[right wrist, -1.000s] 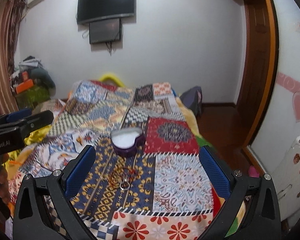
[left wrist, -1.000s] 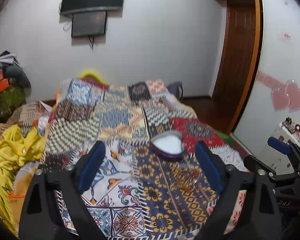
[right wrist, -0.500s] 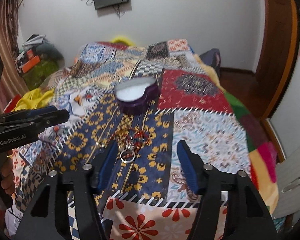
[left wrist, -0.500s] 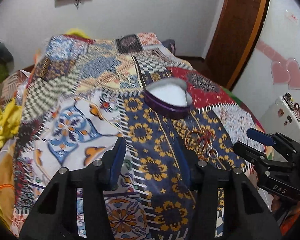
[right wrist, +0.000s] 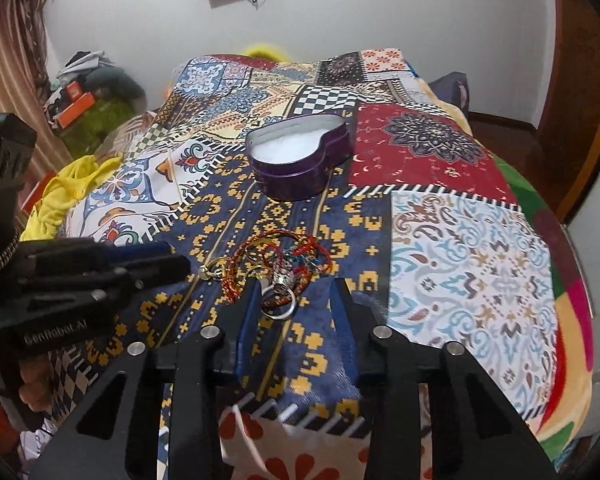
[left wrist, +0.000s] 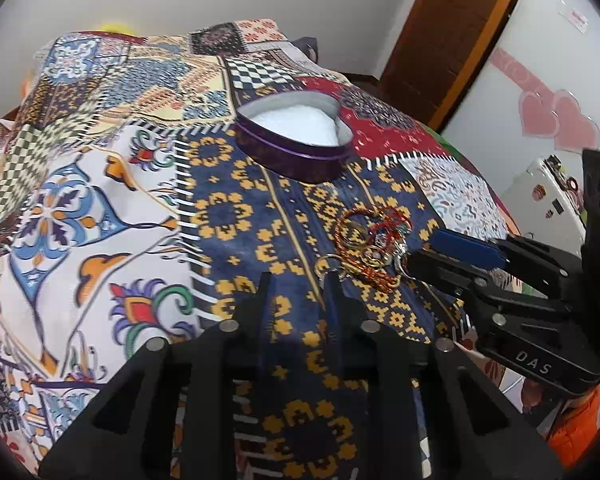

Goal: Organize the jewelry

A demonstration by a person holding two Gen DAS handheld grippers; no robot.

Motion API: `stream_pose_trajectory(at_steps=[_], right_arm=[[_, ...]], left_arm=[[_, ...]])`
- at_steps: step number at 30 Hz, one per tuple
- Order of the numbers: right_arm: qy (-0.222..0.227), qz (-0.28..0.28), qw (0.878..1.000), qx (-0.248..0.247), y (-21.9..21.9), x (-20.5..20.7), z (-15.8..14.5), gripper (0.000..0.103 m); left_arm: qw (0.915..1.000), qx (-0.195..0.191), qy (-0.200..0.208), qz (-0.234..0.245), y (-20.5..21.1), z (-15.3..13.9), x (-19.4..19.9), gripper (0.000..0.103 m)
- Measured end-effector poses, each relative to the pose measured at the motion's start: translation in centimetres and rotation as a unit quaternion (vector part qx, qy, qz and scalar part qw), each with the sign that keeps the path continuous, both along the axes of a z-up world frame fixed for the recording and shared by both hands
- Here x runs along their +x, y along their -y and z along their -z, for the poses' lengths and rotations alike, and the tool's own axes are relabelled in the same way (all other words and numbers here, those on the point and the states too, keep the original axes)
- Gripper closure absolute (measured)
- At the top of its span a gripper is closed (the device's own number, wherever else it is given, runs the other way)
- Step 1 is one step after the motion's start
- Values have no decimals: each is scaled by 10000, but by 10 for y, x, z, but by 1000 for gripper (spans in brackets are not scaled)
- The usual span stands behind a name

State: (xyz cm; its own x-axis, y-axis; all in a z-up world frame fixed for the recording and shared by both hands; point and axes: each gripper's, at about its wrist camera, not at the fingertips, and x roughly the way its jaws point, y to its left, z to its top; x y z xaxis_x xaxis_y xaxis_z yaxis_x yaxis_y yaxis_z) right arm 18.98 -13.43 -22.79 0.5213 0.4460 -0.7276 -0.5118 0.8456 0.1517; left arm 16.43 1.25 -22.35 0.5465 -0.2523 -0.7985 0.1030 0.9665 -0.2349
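A tangle of jewelry (right wrist: 278, 258), red and gold bangles, threads and rings, lies on the patchwork quilt (right wrist: 460, 240). Behind it stands an open purple heart-shaped box (right wrist: 296, 178) with a white lining. My right gripper (right wrist: 297, 286) points down at the near edge of the pile. Its jaws are closing, and a silver ring (right wrist: 278, 312) lies between the fingers, not pinched. My left gripper (left wrist: 299, 284) hovers just left of the jewelry (left wrist: 372, 244); its jaws are closing on nothing. A gold ring (left wrist: 326, 262) lies by its right fingertip. The box (left wrist: 292, 160) sits beyond.
The right gripper (left wrist: 422, 250) comes in from the right in the left wrist view, and the left gripper (right wrist: 176, 256) from the left in the right wrist view. Yellow cloth (right wrist: 68, 188) and clutter (right wrist: 80, 100) lie left of the bed. A door (left wrist: 440, 32) and white cabinet (left wrist: 540, 184) stand right.
Both grippers have dropped and tilted down toward the quilt, closing in on the jewelry. Their jaws have narrowed from wide open to a small gap.
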Motion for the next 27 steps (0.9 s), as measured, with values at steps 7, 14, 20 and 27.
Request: stream_pose_trajectory(at_steps=[7,14,20,27], right_arm=[[-15,-175,9998,-3,-9,5,3,83],[-13,-219,9998,-5,-14,8,8,84],[-6,-194,9998,48,-11,8,5,93],[23,-148,9999,34,-7,6,-1,93]], left_arm=[[9998,-12,-27,176,7,5,5,86],[9998,-5,-5,207,10,9,9,98],[9999,14,98,126,9,4,6,98],[9995,47,297,18,4,-9,-1,98]])
